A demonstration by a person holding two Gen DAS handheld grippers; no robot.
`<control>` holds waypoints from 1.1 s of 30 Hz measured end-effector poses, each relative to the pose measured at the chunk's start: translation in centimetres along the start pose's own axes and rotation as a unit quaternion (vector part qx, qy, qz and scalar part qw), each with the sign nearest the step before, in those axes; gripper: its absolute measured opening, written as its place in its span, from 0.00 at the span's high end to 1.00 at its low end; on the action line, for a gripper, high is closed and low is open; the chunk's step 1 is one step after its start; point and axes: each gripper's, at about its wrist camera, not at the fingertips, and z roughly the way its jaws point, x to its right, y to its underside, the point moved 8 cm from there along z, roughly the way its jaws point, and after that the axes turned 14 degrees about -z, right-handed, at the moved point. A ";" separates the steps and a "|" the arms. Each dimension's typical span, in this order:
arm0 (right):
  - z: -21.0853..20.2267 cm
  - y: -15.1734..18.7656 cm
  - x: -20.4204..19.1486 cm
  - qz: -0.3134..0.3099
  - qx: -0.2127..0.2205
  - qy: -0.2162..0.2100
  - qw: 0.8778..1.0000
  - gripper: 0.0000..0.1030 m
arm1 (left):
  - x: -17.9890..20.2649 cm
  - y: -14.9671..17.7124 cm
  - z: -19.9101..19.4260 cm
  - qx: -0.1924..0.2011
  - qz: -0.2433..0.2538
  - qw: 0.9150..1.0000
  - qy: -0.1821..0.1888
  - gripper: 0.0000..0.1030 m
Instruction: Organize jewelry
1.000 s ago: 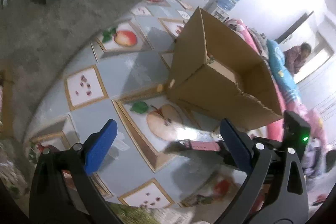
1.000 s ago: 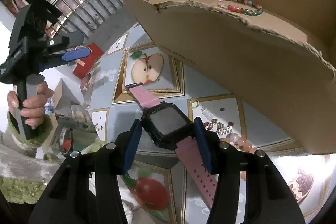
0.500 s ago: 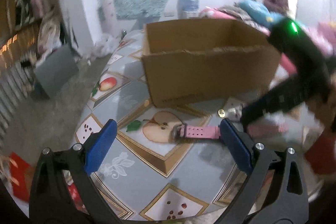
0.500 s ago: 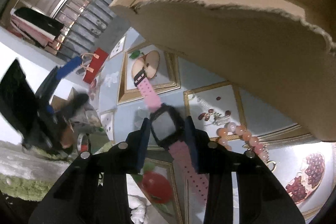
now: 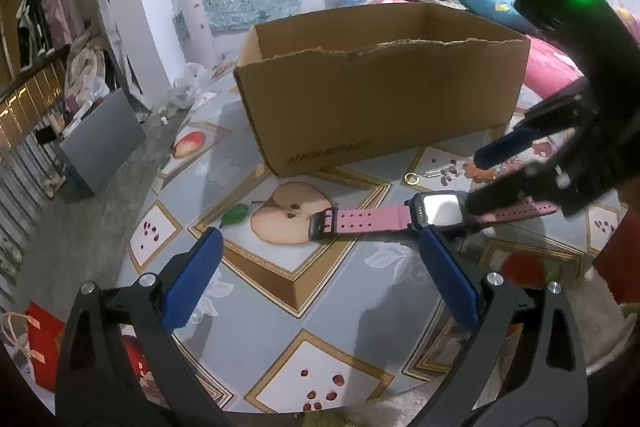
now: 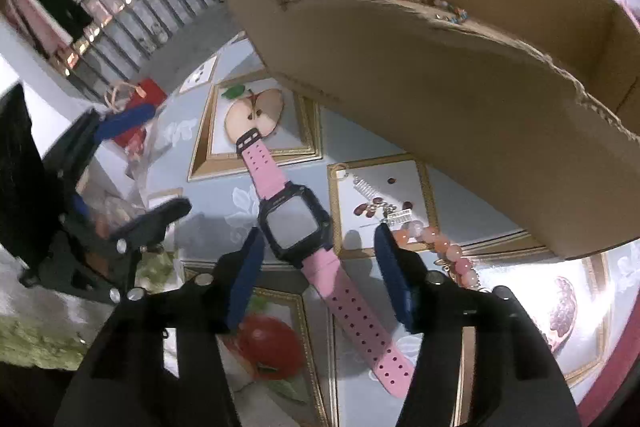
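watch (image 6: 295, 225) before box (image 6: 420, 75)

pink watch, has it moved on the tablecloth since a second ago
No. The pink watch keeps its buckle end on the printed apple half; the right tongs are opening around it.

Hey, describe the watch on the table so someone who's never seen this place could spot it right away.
Find the big open cardboard box on the fruit-patterned tablecloth. Just in front of it the watch lies flat, its buckle end on the printed halved apple. It is the only piece with a square black case and a pink strap with holes; the orange bead bracelet beside it is round beads.
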 end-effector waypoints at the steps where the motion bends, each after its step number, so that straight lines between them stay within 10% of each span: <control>1: 0.2 0.1 -0.2 -0.005 -0.001 0.011 1.000 0.41 | -0.2 0.1 0.0 0.000 -0.004 1.000 0.000 0.08; 16: 2.5 0.3 -1.8 -0.076 -0.031 0.134 0.988 0.40 | -0.7 1.3 -1.3 0.017 0.000 1.000 -0.002 0.08; 20: 2.7 0.2 -1.6 -0.045 -0.034 0.088 0.995 0.57 | -0.8 1.5 -1.7 0.023 0.002 1.000 -0.001 0.08; 33: 2.1 0.4 0.4 0.022 -0.036 -0.089 0.995 0.62 | 1.1 2.2 -2.2 0.036 0.058 0.998 0.008 0.08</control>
